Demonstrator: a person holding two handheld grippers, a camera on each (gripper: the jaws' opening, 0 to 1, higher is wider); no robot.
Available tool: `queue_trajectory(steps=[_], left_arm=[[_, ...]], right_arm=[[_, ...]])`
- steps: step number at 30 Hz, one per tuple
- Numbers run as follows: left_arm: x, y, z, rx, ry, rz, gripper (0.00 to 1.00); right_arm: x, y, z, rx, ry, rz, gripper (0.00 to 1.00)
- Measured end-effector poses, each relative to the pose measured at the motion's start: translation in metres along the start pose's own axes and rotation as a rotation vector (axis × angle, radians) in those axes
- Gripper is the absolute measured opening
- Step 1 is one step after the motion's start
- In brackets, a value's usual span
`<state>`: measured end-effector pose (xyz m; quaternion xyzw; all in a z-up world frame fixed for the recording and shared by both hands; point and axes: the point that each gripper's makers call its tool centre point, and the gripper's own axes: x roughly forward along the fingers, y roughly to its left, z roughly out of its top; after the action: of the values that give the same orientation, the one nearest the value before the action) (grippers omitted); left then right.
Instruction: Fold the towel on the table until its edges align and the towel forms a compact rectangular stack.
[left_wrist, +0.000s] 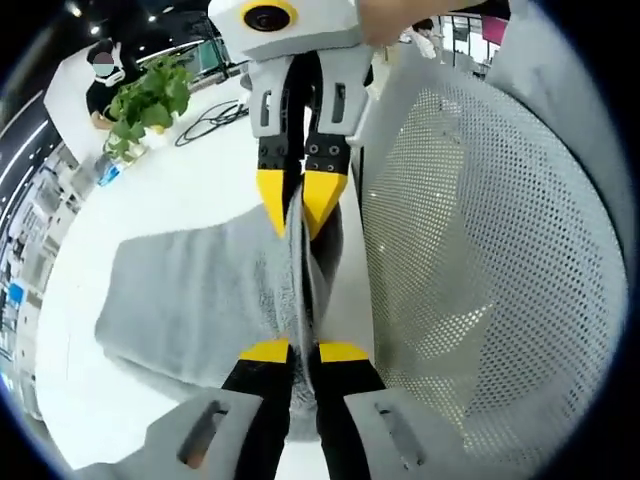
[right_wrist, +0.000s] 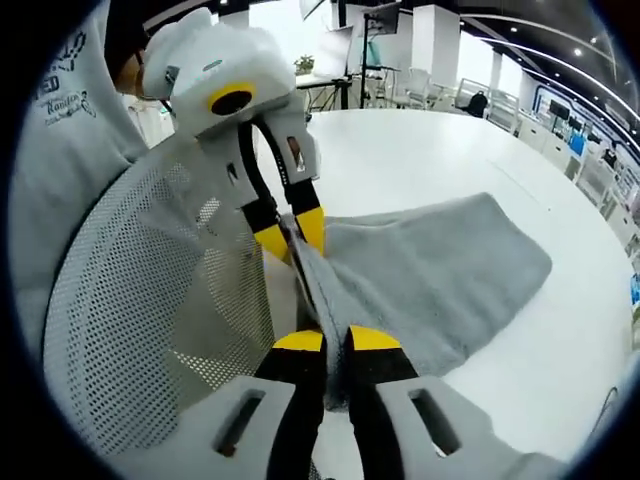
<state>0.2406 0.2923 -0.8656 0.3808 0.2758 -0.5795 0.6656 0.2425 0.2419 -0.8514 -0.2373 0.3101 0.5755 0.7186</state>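
Left gripper view: left claw (left_wrist: 304, 352) was closed tight on the near edge of the grey towel (left_wrist: 190, 290), cloth pinched between its yellow tips; right claw (left_wrist: 302, 205) sat straight ahead, pinched on the same edge further along, fabric drawn taut between the two; rest of towel lay ahead-left on the white counter (left_wrist: 190, 170); mesh chair back (left_wrist: 490, 260) close on the right.

Right gripper view: right claw (right_wrist: 336, 342) also clamped on the towel (right_wrist: 440, 270), left claw (right_wrist: 288, 228) just ahead on the edge; towel body spread ahead-right over the counter (right_wrist: 430, 160).

Judgement: to fold well, keep both grips firm & edge taut, carry it level across to the far edge, corners matched, avoid snagging the chair.
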Motion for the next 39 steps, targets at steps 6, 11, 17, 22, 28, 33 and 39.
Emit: queue_trajectory(steps=[6,11,17,22,28,33,39], left_arm=[[-0.014,0.000,0.009,-0.041,-0.013,-0.030,0.07],[-0.023,-0.003,0.017,-0.057,-0.022,-0.050,0.07],[-0.039,-0.010,0.029,-0.107,-0.045,-0.093,0.07],[-0.051,-0.012,0.037,-0.138,-0.062,-0.121,0.07],[-0.068,-0.013,0.046,-0.177,-0.074,-0.163,0.07],[-0.077,-0.014,0.050,-0.203,-0.080,-0.185,0.07],[-0.089,-0.010,0.055,-0.210,-0.088,-0.185,0.07]], right_arm=[[-0.010,0.000,0.012,-0.006,-0.008,0.004,0.05],[-0.021,0.003,0.019,-0.019,-0.003,0.025,0.05],[-0.034,0.010,0.026,-0.012,0.009,0.061,0.05],[-0.044,0.015,0.035,-0.002,-0.002,0.082,0.05],[-0.054,0.019,0.048,0.011,-0.021,0.102,0.05],[-0.061,0.021,0.056,0.017,-0.023,0.111,0.05],[-0.067,0.020,0.069,0.022,-0.024,0.114,0.05]])
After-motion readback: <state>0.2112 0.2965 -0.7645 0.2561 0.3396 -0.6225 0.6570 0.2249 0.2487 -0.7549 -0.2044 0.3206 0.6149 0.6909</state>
